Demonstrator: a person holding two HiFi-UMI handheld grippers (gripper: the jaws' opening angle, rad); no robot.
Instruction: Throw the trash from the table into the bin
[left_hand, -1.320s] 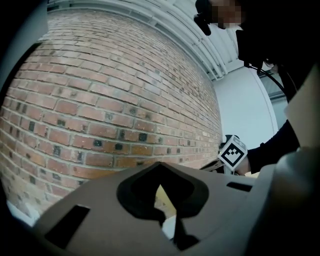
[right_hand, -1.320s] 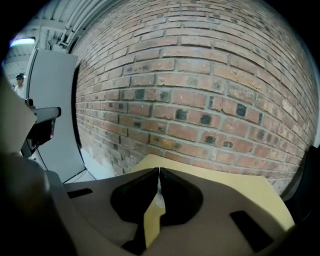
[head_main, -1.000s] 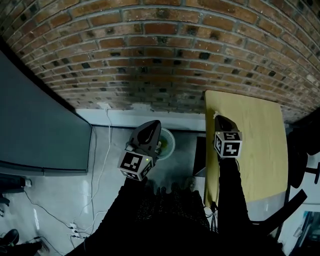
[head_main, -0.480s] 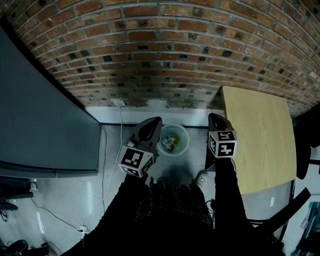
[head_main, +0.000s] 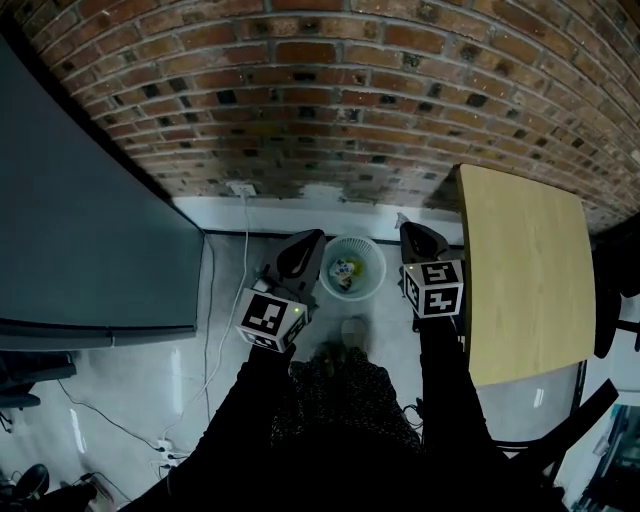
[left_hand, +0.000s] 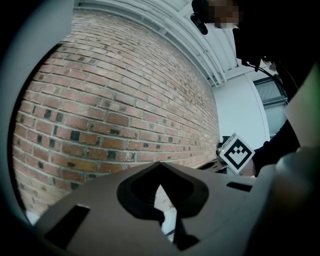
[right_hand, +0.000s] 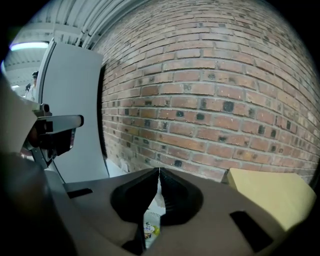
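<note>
My left gripper (head_main: 303, 248) and right gripper (head_main: 416, 236) are both closed and empty, flanking the bin (head_main: 353, 268) below; the table (head_main: 520, 280) lies nearer the right

Bin (head_main: 353, 262) mouth is open from above, with trash (head_main: 345, 270) low inside. Brick wall (head_main: 320, 100) and baseboard (head_main: 300, 215) stand directly behind it. Table (head_main: 520, 270) edge is close on the right. Grey panel (head_main: 90, 240) and hanging cable (head_main: 246, 230) are on the left. Bare floor (head_main: 385, 315) lies in front.

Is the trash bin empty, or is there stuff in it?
Not empty. The white bin stands upright on the floor, and colourful trash lies inside it.
</note>
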